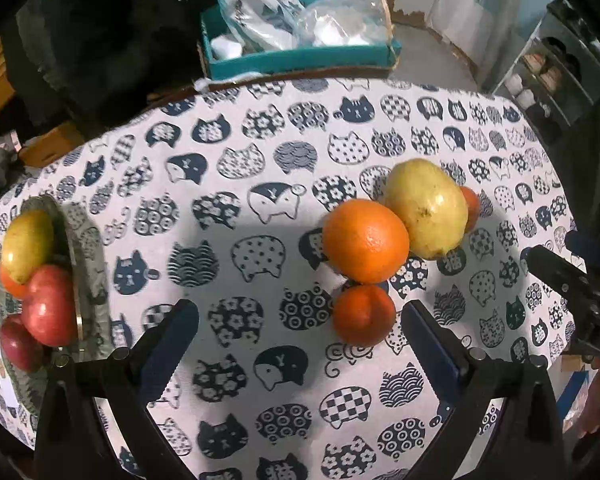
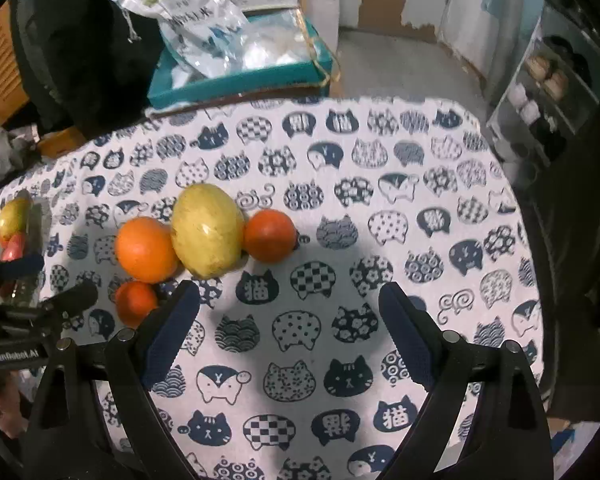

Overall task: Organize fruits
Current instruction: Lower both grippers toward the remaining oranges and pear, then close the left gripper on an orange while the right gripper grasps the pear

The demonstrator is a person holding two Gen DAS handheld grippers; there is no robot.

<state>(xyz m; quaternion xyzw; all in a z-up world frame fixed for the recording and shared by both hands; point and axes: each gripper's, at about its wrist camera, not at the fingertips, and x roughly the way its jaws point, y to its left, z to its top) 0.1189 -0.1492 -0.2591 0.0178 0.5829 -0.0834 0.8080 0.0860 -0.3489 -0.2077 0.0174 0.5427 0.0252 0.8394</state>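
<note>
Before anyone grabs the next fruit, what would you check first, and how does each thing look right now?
1. Left hand-held gripper open, nothing held: ok.
2. Right hand-held gripper open, nothing held: ok.
3. Small orange free to grasp: ok, it lies nearest the left hand-held gripper, though it touches the big orange.
4. Neighbours might roll: not ok, the yellow-green fruit leans against the big orange.
5. Room in the bowl: cannot tell, it already holds a red apple and other fruit, and is partly out of view.
6. Cloth between gripper and bowl is bare: ok.
</note>
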